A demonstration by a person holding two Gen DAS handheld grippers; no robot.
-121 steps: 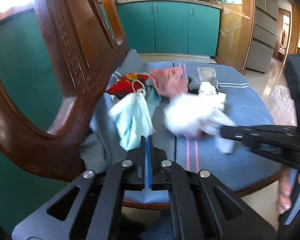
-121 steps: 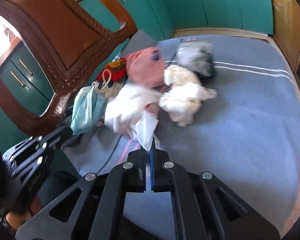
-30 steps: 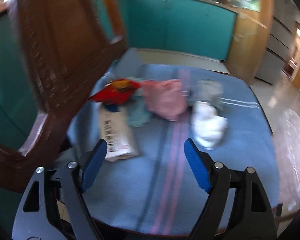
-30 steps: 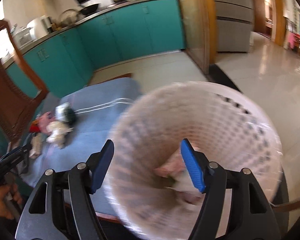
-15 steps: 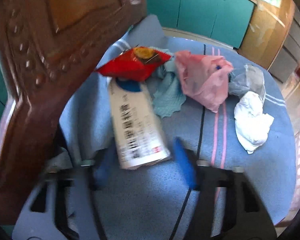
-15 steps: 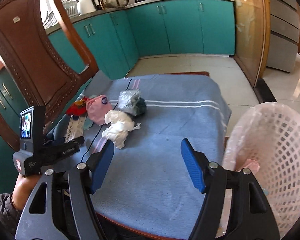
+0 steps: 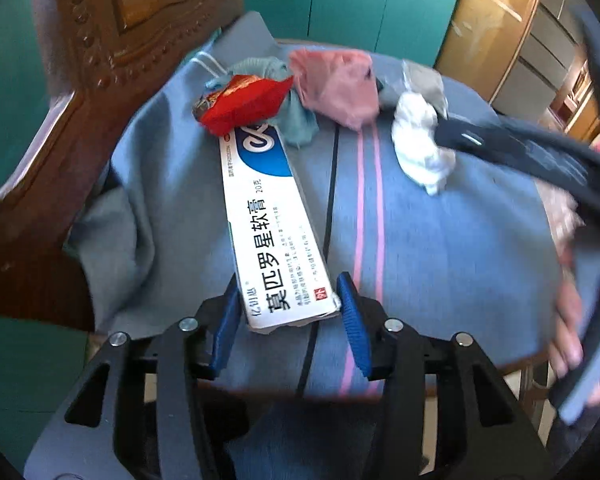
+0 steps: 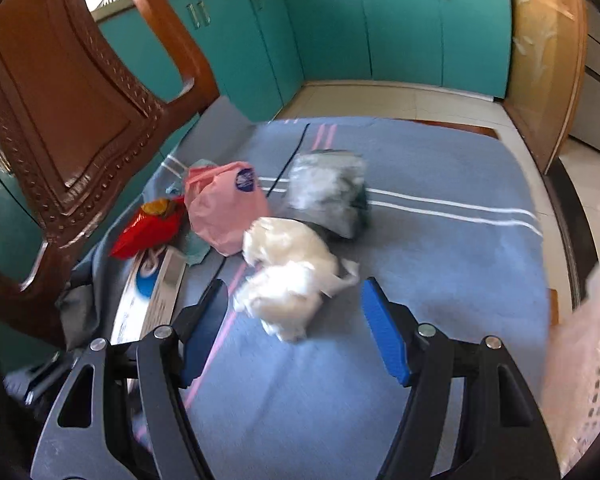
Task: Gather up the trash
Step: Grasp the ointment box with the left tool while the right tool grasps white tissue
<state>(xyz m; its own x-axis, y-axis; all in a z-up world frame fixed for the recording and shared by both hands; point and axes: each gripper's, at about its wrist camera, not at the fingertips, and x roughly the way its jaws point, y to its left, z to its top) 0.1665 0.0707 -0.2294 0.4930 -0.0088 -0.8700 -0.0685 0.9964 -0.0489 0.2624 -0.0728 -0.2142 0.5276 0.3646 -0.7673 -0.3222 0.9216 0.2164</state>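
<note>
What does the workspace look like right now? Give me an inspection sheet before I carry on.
Surface: blue striped cloth over a chair seat.
Job's things: white ointment box, red wrapper, pink bag, white crumpled tissue, grey bag, teal cloth.
Clutter: nothing seen.
Grippers: left gripper pads flank the box's near end; right gripper open, just short of the tissue.
Cables: nothing seen.
Surroundings: carved chair back, teal cabinets, white basket.

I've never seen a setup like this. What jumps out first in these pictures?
Probably the long white ointment box, its near end gripped between the left gripper's blue pads. Beyond it, litter lies piled on the blue striped cloth: a red snack wrapper, a pink plastic bag and crumpled white tissue.
</note>
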